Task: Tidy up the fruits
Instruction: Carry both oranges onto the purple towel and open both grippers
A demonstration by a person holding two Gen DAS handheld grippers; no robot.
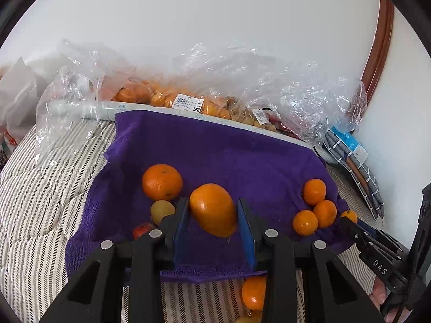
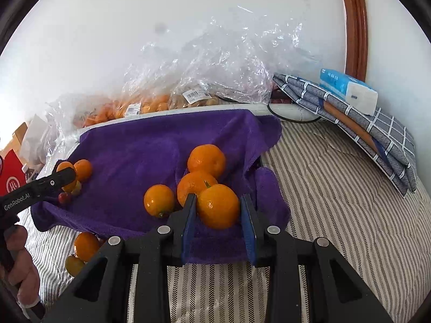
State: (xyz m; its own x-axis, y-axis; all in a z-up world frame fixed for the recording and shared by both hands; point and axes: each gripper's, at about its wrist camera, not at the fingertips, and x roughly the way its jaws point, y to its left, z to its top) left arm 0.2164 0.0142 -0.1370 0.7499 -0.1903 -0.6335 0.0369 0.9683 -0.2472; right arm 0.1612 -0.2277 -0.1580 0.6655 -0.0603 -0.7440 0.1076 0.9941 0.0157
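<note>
A purple towel (image 1: 215,148) lies on the striped bed cover. My left gripper (image 1: 212,210) is shut on a large oval orange (image 1: 212,210), held just above the towel. Beside it lie a round orange (image 1: 162,182), a yellow-green fruit (image 1: 161,210) and a small red fruit (image 1: 141,230). My right gripper (image 2: 218,204) is shut on a small orange (image 2: 218,206) at the towel's right front. Three more small oranges (image 2: 206,161) lie by it. The left gripper (image 2: 64,177) also shows in the right wrist view.
Clear plastic bags of oranges (image 1: 161,97) and small fruit (image 1: 256,115) lie behind the towel along the white wall. A folded checked cloth (image 2: 363,123) with a tissue pack (image 2: 347,88) lies on the right. Loose fruit (image 2: 84,246) lies on the striped cover (image 2: 336,202) before the towel.
</note>
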